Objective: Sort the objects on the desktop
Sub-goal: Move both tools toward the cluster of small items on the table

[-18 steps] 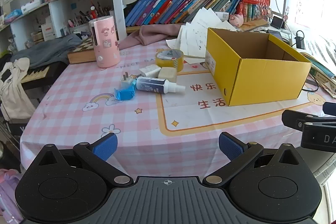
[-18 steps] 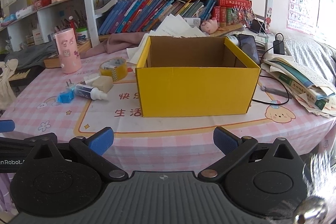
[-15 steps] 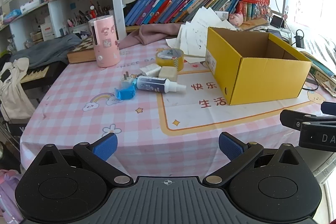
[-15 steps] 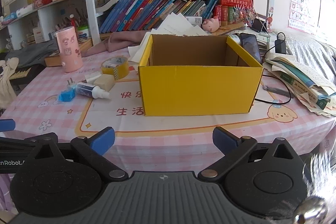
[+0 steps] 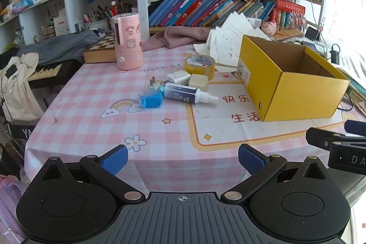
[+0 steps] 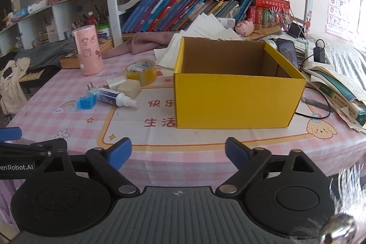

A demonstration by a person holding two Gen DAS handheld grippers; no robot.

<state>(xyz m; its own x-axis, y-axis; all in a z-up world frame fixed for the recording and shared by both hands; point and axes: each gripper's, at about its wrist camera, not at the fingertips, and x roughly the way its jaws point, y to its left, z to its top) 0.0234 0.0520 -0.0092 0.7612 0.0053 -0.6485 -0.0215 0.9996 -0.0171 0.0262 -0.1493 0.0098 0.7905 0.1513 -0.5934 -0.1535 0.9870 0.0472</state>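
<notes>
An open, empty yellow cardboard box (image 5: 295,93) (image 6: 238,102) stands on the pink checked tablecloth. Left of it lies a cluster: a white spray bottle (image 5: 185,94) (image 6: 114,96), a blue wrapper (image 5: 151,101) (image 6: 85,102), a plug adapter (image 5: 152,87) (image 6: 91,88), a white charger (image 5: 179,77), a beige block (image 5: 198,82) (image 6: 130,87) and a yellow tape roll (image 5: 199,65) (image 6: 141,71). My left gripper (image 5: 183,158) hangs open over the table's near edge, well short of the cluster. My right gripper (image 6: 178,150) is open in front of the box, with nothing between its fingers.
A pink cylinder (image 5: 128,42) (image 6: 88,49) stands behind the cluster. Loose papers (image 5: 228,42) and a pink cloth (image 5: 180,37) lie at the back. A phone (image 6: 287,52), a black cable (image 6: 320,106) and stacked books (image 6: 338,88) sit right of the box. Shelves rise behind.
Both grippers have edged a little forward toward the table. The right gripper's fingers stand somewhat closer together than before. Nothing on the table has moved.
</notes>
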